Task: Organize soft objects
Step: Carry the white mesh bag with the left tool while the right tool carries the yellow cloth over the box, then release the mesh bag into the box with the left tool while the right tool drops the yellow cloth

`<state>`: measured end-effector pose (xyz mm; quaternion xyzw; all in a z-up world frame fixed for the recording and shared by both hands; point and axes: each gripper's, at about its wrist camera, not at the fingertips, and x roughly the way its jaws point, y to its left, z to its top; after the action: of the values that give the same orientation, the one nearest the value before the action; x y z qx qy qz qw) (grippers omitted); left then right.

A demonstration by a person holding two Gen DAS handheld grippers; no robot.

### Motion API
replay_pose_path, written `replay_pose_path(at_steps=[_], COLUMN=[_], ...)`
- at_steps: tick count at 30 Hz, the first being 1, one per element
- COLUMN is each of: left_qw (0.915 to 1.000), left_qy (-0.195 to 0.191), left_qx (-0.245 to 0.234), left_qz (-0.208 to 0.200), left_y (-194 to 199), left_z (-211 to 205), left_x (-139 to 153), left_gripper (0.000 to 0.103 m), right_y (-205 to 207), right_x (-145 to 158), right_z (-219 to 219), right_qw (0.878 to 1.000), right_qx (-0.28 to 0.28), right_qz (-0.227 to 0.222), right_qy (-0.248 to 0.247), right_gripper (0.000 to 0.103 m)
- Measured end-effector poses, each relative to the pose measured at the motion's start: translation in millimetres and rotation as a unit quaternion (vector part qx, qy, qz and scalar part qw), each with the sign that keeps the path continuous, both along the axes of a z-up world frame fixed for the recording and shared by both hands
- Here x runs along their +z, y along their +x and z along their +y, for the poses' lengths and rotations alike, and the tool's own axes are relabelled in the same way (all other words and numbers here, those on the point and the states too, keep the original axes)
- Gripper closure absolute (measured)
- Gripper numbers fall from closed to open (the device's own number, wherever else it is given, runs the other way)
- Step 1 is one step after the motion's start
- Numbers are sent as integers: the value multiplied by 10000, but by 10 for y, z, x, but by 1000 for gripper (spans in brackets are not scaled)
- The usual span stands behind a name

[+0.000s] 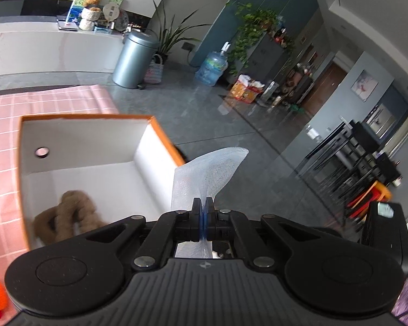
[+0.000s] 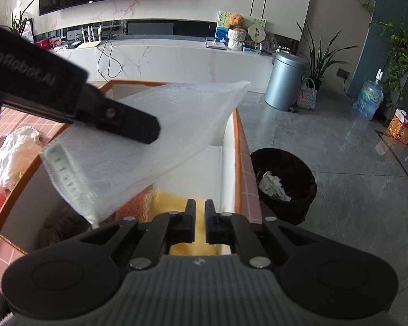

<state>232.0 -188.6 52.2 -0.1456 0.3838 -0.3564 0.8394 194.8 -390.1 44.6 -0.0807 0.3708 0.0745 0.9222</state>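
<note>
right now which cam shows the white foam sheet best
The right wrist view: nearly the whole white foam sheet spreads over the orange-rimmed box, pinched by the left gripper. The left wrist view shows only a folded corner rising from its shut fingers.

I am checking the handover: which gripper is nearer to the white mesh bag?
Left. The left gripper is shut on the white mesh bag; the right gripper is below it, slightly open, not touching.

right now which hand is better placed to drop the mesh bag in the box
Left. The left gripper is already shut on the mesh bag, held above the box. The right gripper holds nothing, jaws slightly apart.
</note>
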Motion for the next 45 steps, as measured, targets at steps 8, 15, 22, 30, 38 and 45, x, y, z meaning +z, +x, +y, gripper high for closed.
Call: replay_pose_path(at_steps=[8,15,22,30,38,45], left_qw=[9902,9896,9849,9854,9909,9925], left_qy=[-1015,-444,144,431,747,737], left_qx=[332,680,807,826,758,794], left_qz=[900,1183,1522,1427,825,562], left_y=[274,282,271,224,76,-35], left_z=[-79,-86,-109,-82,37,251], left_x=[-178,-398,-579,-594,-405,-283], left_gripper=[102,102,102,84,68,61], right_y=[-30,-24,47,86,108,96], right_x=[229,242,136,62,24,51], right_z=[-93,-152,-126,-49,4,-15], right_qw=[9995,9996,9999,9999,9998,9995], right_qx=[-31,-88,-58,69,152,215], right_qz=[-295,-283,-151,-133,-138,-177], right_qy=[-120,-35,-19,-57,-77,125], right_gripper=[81,81,80,81,80,80])
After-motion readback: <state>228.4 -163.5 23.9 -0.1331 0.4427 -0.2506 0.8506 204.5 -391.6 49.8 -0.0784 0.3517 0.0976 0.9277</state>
